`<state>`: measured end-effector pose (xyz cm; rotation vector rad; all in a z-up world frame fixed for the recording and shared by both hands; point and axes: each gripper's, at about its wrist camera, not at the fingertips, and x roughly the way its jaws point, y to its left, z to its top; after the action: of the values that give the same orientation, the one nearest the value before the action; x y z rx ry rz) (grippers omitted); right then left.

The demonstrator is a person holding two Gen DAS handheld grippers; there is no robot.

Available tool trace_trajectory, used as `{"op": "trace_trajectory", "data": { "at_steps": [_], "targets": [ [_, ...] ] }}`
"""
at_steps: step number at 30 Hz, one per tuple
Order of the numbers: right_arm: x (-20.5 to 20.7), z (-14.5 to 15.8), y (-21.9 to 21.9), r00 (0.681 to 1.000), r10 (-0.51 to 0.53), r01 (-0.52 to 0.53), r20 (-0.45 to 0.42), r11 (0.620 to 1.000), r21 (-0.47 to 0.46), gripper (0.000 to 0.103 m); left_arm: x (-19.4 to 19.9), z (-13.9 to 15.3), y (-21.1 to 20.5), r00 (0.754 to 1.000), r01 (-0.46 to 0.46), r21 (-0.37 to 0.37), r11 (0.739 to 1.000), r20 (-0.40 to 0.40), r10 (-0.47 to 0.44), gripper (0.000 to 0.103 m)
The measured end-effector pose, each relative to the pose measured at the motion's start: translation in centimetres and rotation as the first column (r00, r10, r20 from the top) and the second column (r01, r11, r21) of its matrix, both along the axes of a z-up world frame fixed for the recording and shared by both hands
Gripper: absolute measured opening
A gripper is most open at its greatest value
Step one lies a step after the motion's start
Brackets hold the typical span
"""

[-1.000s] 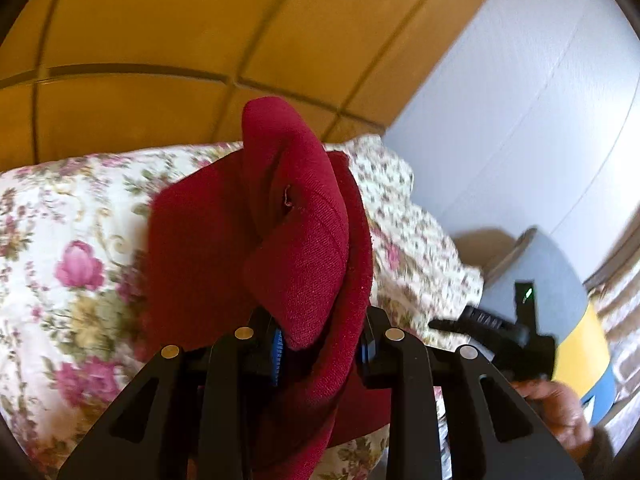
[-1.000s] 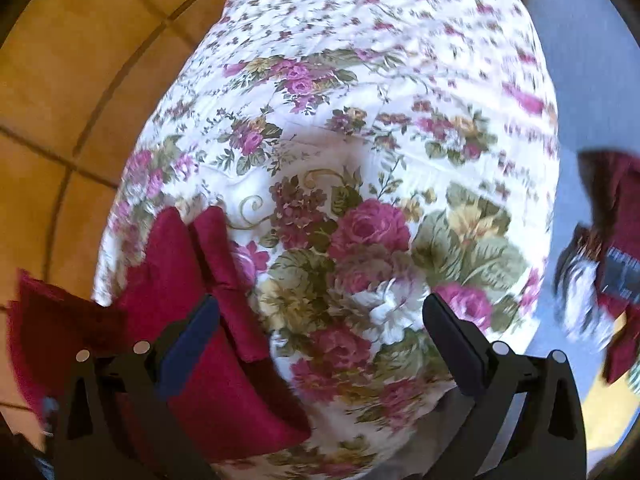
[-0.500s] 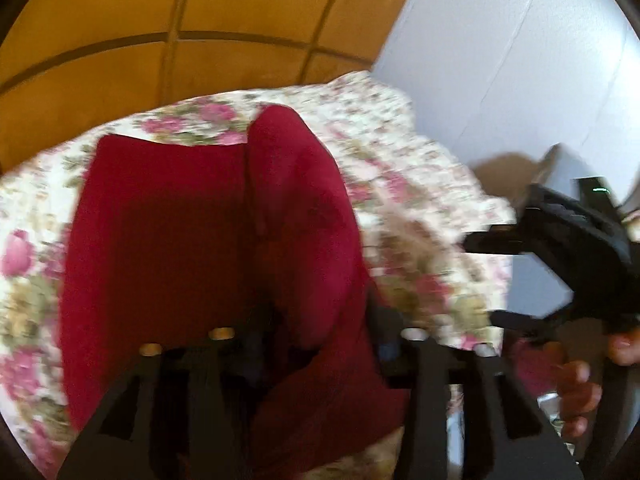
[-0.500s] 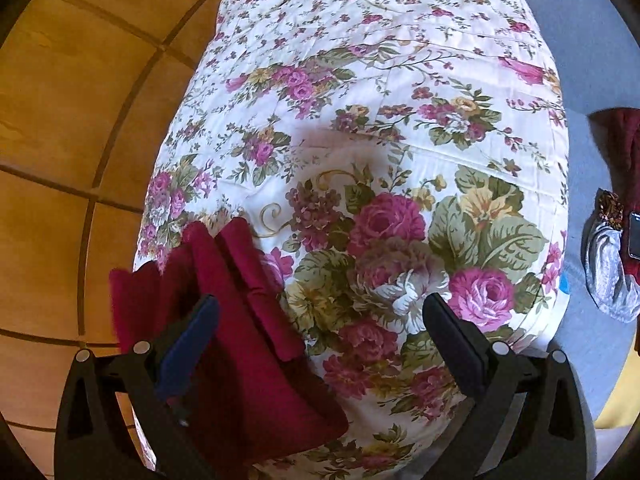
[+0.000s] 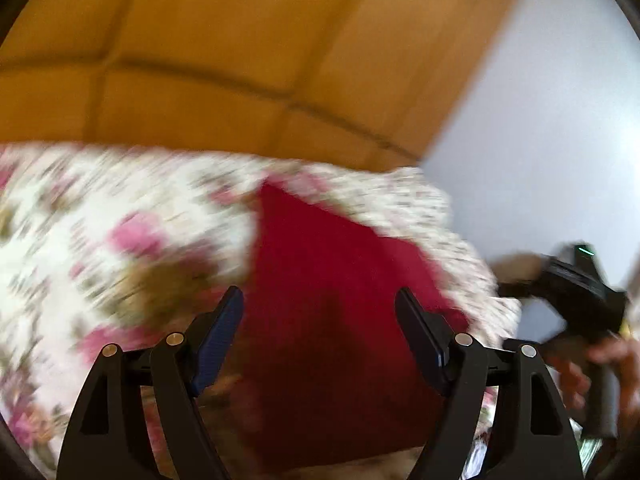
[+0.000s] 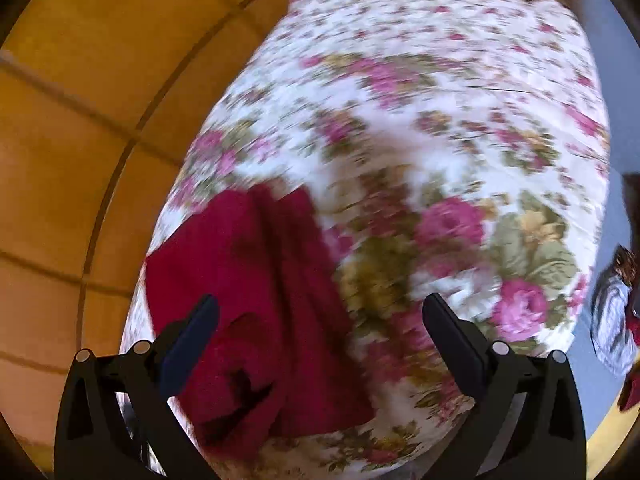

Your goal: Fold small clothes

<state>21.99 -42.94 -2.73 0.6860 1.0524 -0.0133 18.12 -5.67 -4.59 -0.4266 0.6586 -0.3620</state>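
Floral bedspread (image 6: 460,128) carries the red garment (image 6: 256,280) near its edge; both jaws spread, empty. Next: regrasp to complete folding.

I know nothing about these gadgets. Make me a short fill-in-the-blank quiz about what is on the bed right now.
1. The cloth lying on the floral quilt is dark ____ in colour.
2. The left gripper has its jaws ____, with nothing between them.
3. The red garment lies toward the quilt's edge nearest the ____ floor.
4. The right gripper holds ____.

Missing words: red; open; wooden; nothing
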Motion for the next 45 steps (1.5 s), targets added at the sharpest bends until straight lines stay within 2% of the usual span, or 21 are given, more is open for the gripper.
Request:
{"op": "trace_trajectory", "data": {
  "at_steps": [3,6,11,12,14,16,19,23,25,28,29,31,33,35,38,40,41,45],
  "targets": [
    [-0.1,0.2,2.3,0.997,0.075,-0.075,0.021,0.997,0.011,0.101,0.6,-2.7,2.3,0.994,-0.05,0.0,0.999,-0.095,0.05,0.077],
    [0.3,-0.4,4.6,0.991,0.135,-0.135,0.006,0.99,-0.046,0.101,0.3,-4.6,1.8,0.991,0.009,0.043,0.999,-0.133,-0.003,0.077],
    [0.9,-4.2,6.3,0.969,0.207,-0.221,-0.135,0.97,-0.103,0.101,0.0,-5.1,-0.4,0.993,0.09,0.089,0.992,-0.089,-0.082,0.077],
    [0.8,-4.6,5.9,0.966,0.204,-0.226,-0.156,0.964,-0.142,0.101,-0.1,-5.1,-1.0,0.99,0.12,0.097,0.988,-0.086,-0.112,0.077],
    [0.5,-5.3,3.4,0.975,0.127,-0.169,-0.181,0.955,-0.243,0.101,-0.3,-5.1,-1.8,0.985,0.162,0.13,0.978,-0.073,-0.154,0.077],
    [0.3,-6.4,1.1,0.976,0.087,-0.133,-0.201,0.964,-0.23,0.101,-0.7,-5.4,-3.1,0.976,0.216,0.183,0.959,-0.057,-0.21,0.078],
    [0.2,-8.3,0.9,0.964,0.109,-0.165,-0.242,0.961,-0.221,0.101,-0.8,-6.0,-4.0,0.968,0.252,0.211,0.944,-0.056,-0.246,0.082],
    [0.6,-7.8,1.5,0.966,0.106,-0.164,-0.237,0.958,-0.235,0.101,0.0,-7.0,-2.7,0.965,0.255,0.108,0.961,-0.093,-0.245,0.083],
    [0.6,-6.6,1.2,0.972,0.083,-0.128,-0.22,0.972,-0.198,0.101,-0.3,-7.0,-2.3,0.965,0.258,0.098,0.961,-0.084,-0.25,0.083],
    [-0.7,-3.2,1.1,0.994,0.064,-0.073,-0.092,0.991,-0.109,0.101,-1.0,-7.0,-2.0,0.964,0.265,0.085,0.961,-0.064,-0.26,0.083],
    [-1.3,-2.2,1.6,0.995,0.085,-0.09,-0.053,0.991,-0.102,0.101,-1.0,-7.0,-1.9,0.963,0.265,0.081,0.961,-0.063,-0.261,0.083],
    [-2.0,-1.5,3.0,0.988,0.151,-0.153,-0.03,0.983,-0.105,0.101,-1.2,-7.0,-1.8,0.962,0.272,0.073,0.959,-0.054,-0.269,0.083],
    [-2.2,-2.3,4.8,0.969,0.236,-0.244,-0.073,0.963,-0.118,0.101,-1.4,-6.9,-1.8,0.958,0.286,0.065,0.956,-0.044,-0.283,0.083],
    [-2.5,-3.6,5.6,0.955,0.265,-0.283,-0.132,0.947,-0.152,0.101,-1.8,-6.8,-1.7,0.955,0.297,0.061,0.953,-0.024,-0.296,0.083],
    [-2.7,-5.4,4.7,0.948,0.236,-0.288,-0.213,0.922,-0.259,0.101,-2.0,-6.6,-2.0,0.951,0.31,0.069,0.948,-0.011,-0.31,0.083],
    [-2.5,-6.8,2.9,0.944,0.198,-0.285,-0.263,0.89,-0.354,0.101,-2.2,-6.6,-2.0,0.949,0.317,0.066,0.946,-0.015,-0.316,0.083],
    [-2.3,-7.8,2.3,0.938,0.193,-0.294,-0.287,0.882,-0.368,0.101,-2.3,-6.6,-2.1,0.946,0.323,0.065,0.944,-0.018,-0.323,0.084],
    [-1.6,-10.2,1.4,0.932,0.178,-0.279,-0.317,0.909,-0.309,0.101,-1.7,-6.7,-2.7,0.942,0.335,0.09,0.938,-0.029,-0.334,0.086]
  ]
}}
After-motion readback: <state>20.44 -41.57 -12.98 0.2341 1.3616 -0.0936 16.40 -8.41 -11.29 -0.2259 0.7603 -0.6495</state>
